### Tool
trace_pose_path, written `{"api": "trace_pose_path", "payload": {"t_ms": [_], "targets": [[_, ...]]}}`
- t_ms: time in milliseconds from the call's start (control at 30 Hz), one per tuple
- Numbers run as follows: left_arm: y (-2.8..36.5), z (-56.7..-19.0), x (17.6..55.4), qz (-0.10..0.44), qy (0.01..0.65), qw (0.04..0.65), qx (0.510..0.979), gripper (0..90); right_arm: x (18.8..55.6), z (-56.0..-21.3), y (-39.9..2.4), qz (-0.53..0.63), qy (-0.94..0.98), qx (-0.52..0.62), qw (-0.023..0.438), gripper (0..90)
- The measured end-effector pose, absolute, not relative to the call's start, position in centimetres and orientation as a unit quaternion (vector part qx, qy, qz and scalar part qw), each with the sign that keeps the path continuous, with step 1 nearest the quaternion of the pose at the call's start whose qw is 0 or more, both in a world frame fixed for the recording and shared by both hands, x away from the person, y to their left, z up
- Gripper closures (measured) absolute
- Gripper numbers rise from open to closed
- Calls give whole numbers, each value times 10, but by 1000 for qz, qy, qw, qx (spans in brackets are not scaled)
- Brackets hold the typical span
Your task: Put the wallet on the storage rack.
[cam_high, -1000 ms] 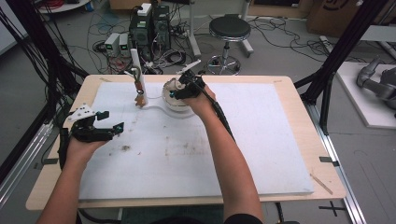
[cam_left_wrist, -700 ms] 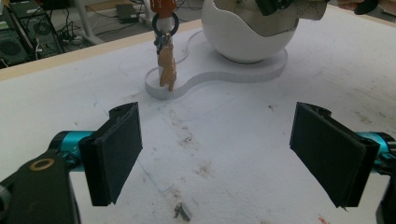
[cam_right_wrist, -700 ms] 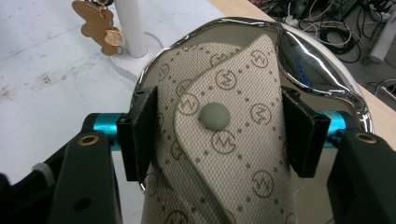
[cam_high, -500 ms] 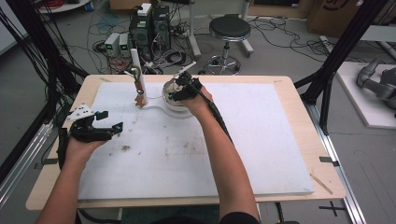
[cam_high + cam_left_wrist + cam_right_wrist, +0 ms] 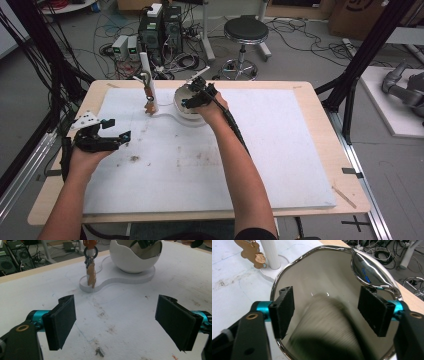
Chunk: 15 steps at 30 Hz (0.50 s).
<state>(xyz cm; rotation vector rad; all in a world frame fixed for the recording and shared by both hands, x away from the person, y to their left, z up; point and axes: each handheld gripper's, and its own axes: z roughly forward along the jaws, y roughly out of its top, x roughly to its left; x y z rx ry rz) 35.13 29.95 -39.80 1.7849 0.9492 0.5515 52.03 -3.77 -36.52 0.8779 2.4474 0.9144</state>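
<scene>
The bowl [image 5: 332,315] is egg-shaped, white outside, mirror-shiny inside with a jagged rim. Right tongs [image 5: 329,305] just opened over it, gripping nothing; left tongs [image 5: 122,322] wide open over the bench [image 5: 140,322].

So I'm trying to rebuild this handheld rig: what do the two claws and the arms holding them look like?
Both are black-bodied. Each claw, left and right, has two flat, black, ribbed rectangular pads on teal metal stems. The left one carries a grey three-cornered plate with dark dots. A black cable runs along the right forearm. The forearms are bare, with a dark sleeve edge near the shoulder.
</scene>
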Motion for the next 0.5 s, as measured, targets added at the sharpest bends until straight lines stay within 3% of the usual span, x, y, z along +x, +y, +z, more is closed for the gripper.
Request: {"api": "trace_pose_path", "payload": {"t_ms": [33,500], "targets": [[300,-398,351,228,392,500,738,169,520,-364,-39,325,871,317,187,237],[301,-396,350,232,393,500,736,169,501,-351,-47,330,874,306,184,219]]}}
